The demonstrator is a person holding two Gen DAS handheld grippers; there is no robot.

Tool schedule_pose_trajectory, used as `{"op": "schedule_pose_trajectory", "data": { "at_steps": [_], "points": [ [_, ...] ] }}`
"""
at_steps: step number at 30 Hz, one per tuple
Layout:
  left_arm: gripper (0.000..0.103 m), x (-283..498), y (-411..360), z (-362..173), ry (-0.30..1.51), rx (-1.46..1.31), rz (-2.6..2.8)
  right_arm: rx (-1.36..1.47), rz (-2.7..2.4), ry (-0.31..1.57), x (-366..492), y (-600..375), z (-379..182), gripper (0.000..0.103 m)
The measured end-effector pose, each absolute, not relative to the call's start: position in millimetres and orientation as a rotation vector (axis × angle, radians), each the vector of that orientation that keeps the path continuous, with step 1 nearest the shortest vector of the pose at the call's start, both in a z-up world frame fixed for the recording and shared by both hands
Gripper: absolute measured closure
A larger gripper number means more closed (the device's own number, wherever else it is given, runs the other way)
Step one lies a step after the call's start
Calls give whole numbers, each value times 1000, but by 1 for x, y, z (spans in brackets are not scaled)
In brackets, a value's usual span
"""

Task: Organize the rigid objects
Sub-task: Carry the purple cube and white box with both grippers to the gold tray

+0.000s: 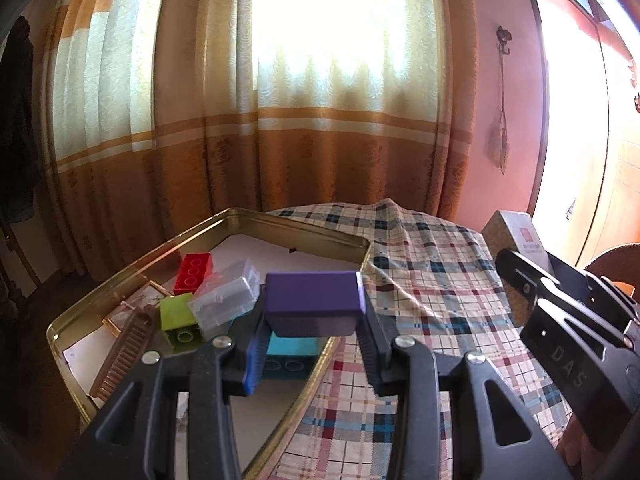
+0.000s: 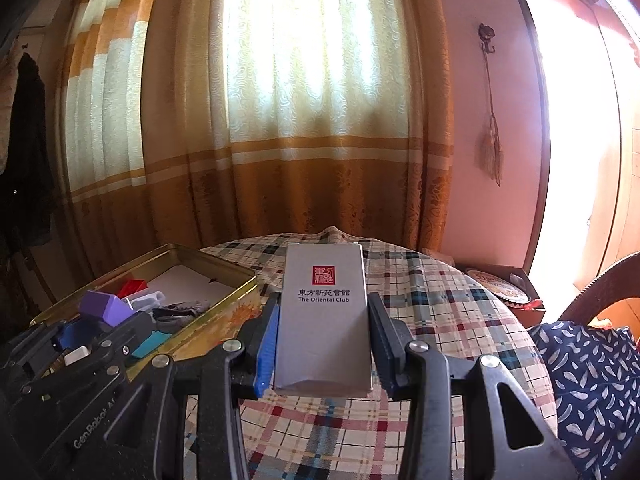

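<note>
My left gripper is shut on a purple box and holds it above the right rim of a gold tin tray. In the tray lie a red brick, a green brick, a clear plastic case, a teal brick and a brown comb. My right gripper is shut on a grey "The Oriental Club" box above the plaid tablecloth. The tray and the purple box show at the left of the right wrist view.
The round table stands before orange and cream curtains. A dark box with a round patterned item sits at the table's right. A blue patterned cloth lies at the near right. A pink wall carries a hanging tassel.
</note>
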State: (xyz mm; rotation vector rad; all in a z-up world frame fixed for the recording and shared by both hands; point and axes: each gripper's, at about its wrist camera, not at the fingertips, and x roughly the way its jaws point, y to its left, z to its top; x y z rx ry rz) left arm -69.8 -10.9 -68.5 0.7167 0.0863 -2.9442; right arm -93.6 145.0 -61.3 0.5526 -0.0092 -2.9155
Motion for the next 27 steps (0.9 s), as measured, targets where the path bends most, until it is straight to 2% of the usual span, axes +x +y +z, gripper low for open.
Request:
{"op": "schedule_pose_trajectory", "data": {
  "at_steps": [27],
  "points": [
    [64,-58,-25,-67,85,673,-2934,501,-2861,9,-80,126,-63,59]
  ]
}}
